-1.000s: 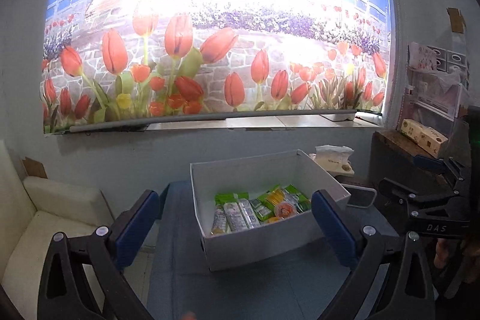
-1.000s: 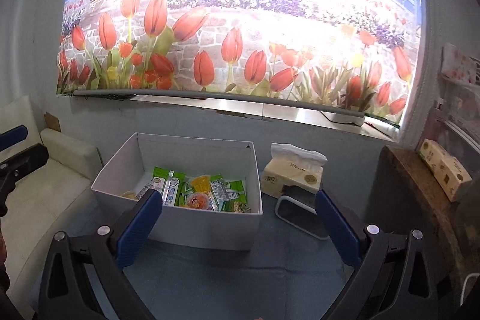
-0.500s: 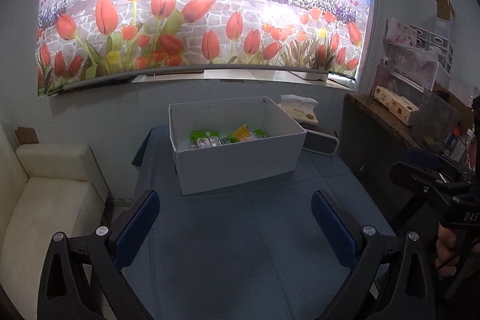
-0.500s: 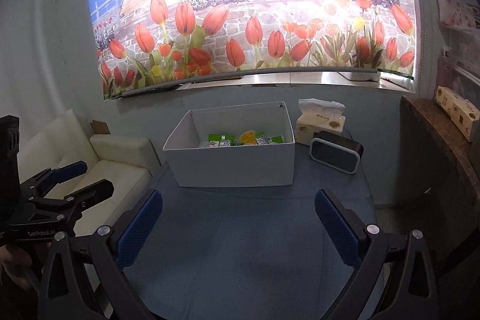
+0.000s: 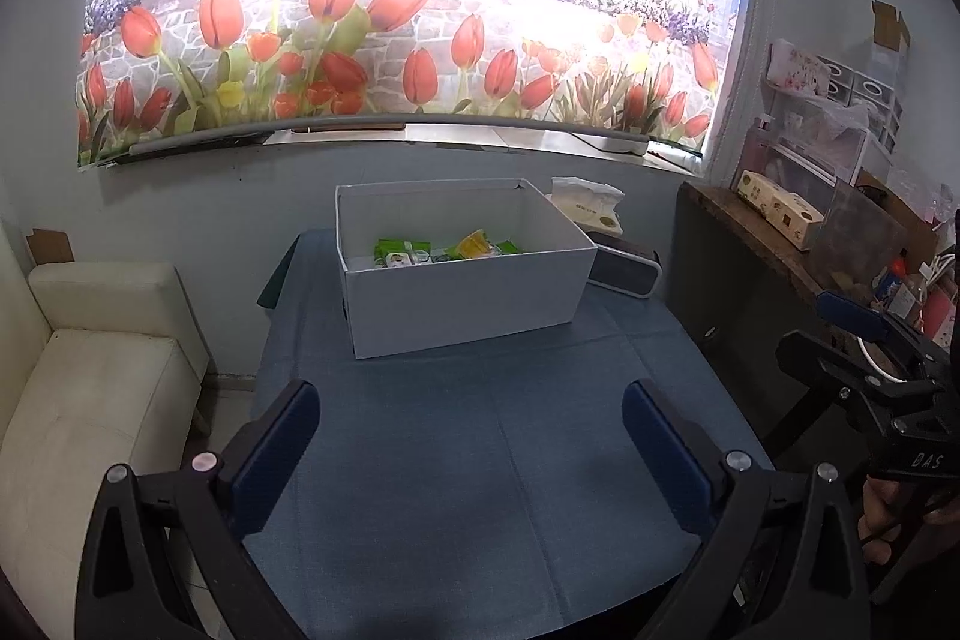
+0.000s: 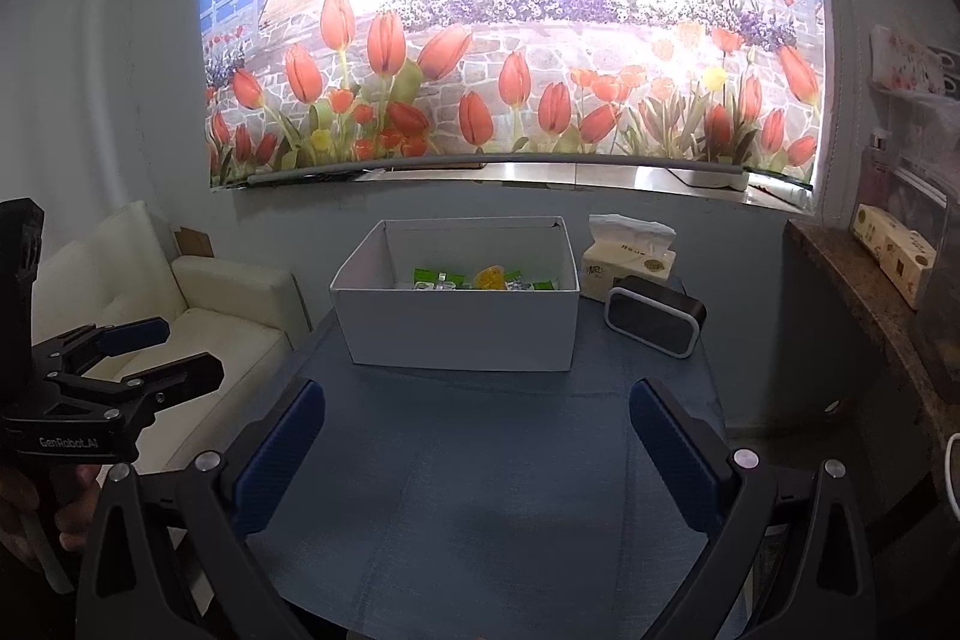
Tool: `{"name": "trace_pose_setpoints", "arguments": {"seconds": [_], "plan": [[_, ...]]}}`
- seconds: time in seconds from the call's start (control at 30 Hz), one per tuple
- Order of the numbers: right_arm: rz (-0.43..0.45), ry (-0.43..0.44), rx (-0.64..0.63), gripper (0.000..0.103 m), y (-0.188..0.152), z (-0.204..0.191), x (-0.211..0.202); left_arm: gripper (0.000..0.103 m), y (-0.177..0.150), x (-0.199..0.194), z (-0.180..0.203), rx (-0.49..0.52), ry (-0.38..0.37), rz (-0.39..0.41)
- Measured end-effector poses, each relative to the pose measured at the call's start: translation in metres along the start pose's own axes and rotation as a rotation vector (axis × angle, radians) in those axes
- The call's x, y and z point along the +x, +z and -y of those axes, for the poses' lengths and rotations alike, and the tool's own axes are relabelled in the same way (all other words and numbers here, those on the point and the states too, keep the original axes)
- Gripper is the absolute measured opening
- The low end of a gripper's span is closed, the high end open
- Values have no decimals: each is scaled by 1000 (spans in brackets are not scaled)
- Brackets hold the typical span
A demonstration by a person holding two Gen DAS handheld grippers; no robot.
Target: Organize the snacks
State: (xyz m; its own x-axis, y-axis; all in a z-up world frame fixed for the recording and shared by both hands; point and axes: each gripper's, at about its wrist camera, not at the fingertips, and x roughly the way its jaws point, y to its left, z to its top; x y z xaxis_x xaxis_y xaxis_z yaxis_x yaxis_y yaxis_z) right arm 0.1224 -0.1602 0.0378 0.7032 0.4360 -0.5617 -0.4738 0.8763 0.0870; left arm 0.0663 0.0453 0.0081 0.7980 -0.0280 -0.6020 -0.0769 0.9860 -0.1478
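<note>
Left gripper (image 5: 471, 451): jaws spread wide, nothing between them, level.
Right gripper (image 6: 477, 448): jaws spread wide, nothing between them, level.

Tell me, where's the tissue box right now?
In the right wrist view the tissue box stands at the back of the blue table, just right of the white snack box and behind the small black speaker.

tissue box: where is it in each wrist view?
Left wrist: tissue box sits upper center-right, partly hidden behind the white box's far right corner.
Right wrist: tissue box right of center, beside the white box.
Shared landmark: black speaker in front of it.
</note>
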Motion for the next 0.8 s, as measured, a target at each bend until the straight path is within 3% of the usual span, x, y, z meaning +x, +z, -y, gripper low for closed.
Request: {"name": "trace_pose_setpoints", "arguments": {"seconds": [0.8], "plan": [[-10,18,37,103,-2,7,1,103,4,10,7,31,-9,-20]]}}
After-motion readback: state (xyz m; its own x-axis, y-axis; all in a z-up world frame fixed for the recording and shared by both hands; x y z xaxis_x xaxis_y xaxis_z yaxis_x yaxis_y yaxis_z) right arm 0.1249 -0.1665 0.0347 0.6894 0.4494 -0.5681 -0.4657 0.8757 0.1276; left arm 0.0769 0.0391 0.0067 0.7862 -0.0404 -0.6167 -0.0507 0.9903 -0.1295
